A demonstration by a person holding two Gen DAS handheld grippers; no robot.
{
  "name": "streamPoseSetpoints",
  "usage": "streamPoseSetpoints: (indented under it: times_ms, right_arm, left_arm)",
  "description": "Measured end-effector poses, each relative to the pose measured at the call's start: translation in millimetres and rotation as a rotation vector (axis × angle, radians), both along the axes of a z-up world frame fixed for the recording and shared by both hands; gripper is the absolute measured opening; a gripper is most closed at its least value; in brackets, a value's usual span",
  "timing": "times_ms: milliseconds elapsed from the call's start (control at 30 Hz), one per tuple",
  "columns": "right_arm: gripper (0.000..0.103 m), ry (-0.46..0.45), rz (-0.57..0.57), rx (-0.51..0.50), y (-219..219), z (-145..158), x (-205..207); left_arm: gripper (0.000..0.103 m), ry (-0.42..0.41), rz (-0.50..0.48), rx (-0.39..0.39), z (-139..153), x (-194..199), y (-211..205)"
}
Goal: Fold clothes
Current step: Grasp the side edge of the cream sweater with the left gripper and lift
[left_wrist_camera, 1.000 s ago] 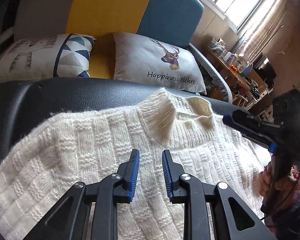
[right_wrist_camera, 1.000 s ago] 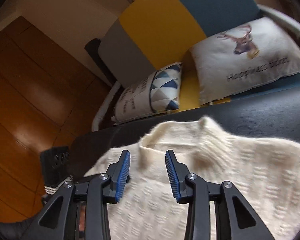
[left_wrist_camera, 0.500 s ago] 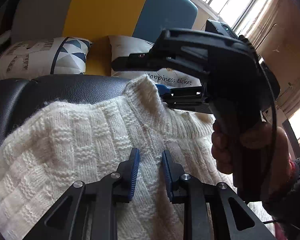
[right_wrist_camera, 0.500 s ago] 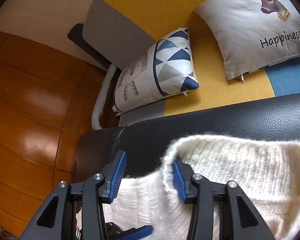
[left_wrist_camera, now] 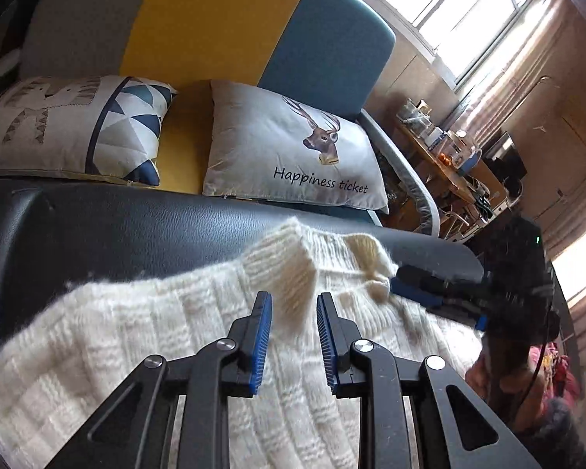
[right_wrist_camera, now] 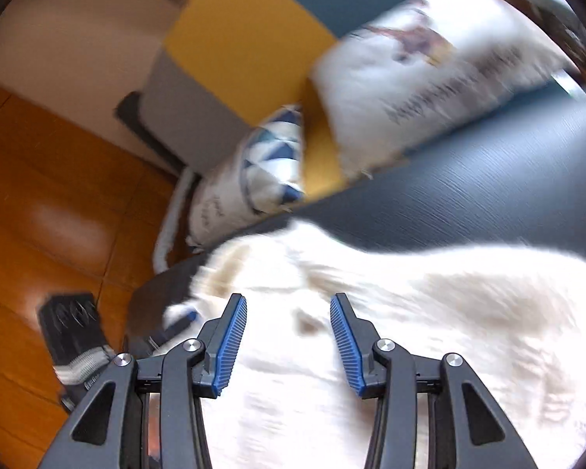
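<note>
A cream chunky-knit sweater (left_wrist_camera: 144, 336) lies spread on a black leather surface (left_wrist_camera: 136, 230), its ribbed collar (left_wrist_camera: 289, 269) standing up in a peak. My left gripper (left_wrist_camera: 293, 312) hovers open just short of the collar, with nothing between its blue pads. In the left wrist view my right gripper (left_wrist_camera: 414, 287) reaches in from the right, its tips at the far side of the neckline, and a hand (left_wrist_camera: 488, 375) holds it. The blurred right wrist view shows the right gripper (right_wrist_camera: 289, 312) wide open over the sweater (right_wrist_camera: 429, 332), with the left gripper's tip (right_wrist_camera: 179, 322) at lower left.
Behind the leather surface stands a grey, yellow and teal sofa (left_wrist_camera: 215, 23) with a triangle-pattern cushion (left_wrist_camera: 78, 125) and a deer cushion (left_wrist_camera: 293, 156). A cluttered wooden table (left_wrist_camera: 449, 160) sits by the window at right. Orange wooden floor (right_wrist_camera: 39, 195) lies to the left.
Half a second ago the right gripper was across the left camera at the collar; it is now back at the right, moving fast. The collar stands peaked again. The left gripper barely moved.
</note>
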State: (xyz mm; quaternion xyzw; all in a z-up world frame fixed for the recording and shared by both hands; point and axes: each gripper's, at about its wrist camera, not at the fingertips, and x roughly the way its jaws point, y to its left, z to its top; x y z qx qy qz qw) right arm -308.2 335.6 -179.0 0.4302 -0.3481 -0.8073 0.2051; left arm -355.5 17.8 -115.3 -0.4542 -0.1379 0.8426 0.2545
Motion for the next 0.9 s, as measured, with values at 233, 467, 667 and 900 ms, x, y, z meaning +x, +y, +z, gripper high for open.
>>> streamPoseSetpoints:
  times_ms: [233, 467, 667, 900]
  right_arm:
    - [0.009, 0.065, -0.072, 0.020, 25, -2, 35]
    - [0.033, 0.069, 0.005, 0.038, 16, 20, 73]
    - [0.033, 0.047, 0.072, 0.096, 3, 37, 133]
    - [0.033, -0.052, 0.046, 0.192, -3, 31, 238]
  left_arm:
    - [0.011, 0.007, 0.037, -0.059, -25, -18, -7]
    - [0.015, -0.076, 0.054, 0.010, -1, 12, -13]
    - [0.019, -0.069, -0.040, 0.069, 22, 107, -30]
    - [0.025, -0.113, -0.027, 0.087, 16, 217, -68]
